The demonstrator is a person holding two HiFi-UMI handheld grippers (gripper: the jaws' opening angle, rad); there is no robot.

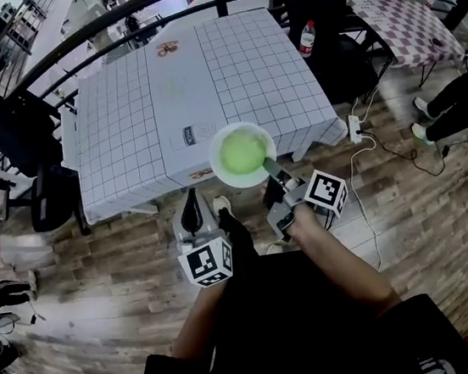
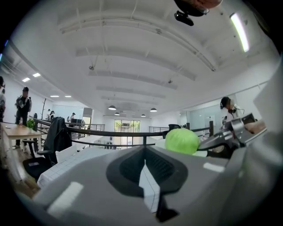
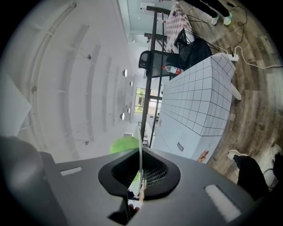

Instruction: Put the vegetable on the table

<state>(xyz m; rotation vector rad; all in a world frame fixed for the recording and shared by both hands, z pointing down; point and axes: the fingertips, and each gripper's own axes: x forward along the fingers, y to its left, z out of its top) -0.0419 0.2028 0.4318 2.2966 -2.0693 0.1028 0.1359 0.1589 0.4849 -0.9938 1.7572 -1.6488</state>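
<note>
Right hand-held gripper (image 1: 271, 173) is pinching the rim of the shallow white bowl (image 1: 214, 146), with the round pale-green vegetable (image 1: 242, 153) sitting inside. The white grid-clothed counter (image 1: 202, 75) is lying at 12 o'clock, its near edge just under the bowl. Left hand-held gripper (image 1: 189, 198) is idling at 9 o'clock, jaws narrow, empty.

vegetable (image 1: 242, 153) in plate (image 1: 214, 144), plate at table's (image 1: 163, 105) near edge, chair (image 1: 17, 133) left of table, bottle (image 1: 307, 38) past far-right corner
</note>
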